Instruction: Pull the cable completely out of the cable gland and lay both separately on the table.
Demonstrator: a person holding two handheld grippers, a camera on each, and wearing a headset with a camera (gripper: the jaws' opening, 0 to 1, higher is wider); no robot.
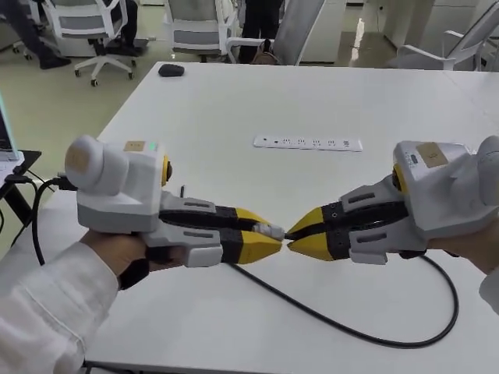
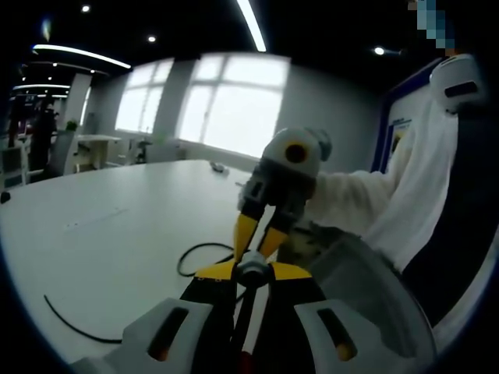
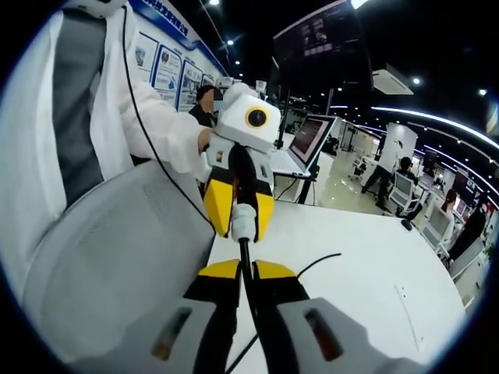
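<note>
**Gland and cable gripped nose to nose above the table**

The left gripper (image 1: 270,234) is clamped on the white cable gland (image 3: 243,220). The right gripper (image 1: 296,236) pinches the black cable (image 1: 351,331) just beside it, and both are held above the table (image 1: 234,109). A straight pull looks best to me: hold the gland steady and draw the cable along its axis without levering sideways. The slack loops toward the near edge and could snag or slip off. There is open surface ahead, short of the power strip (image 1: 308,143).
</note>
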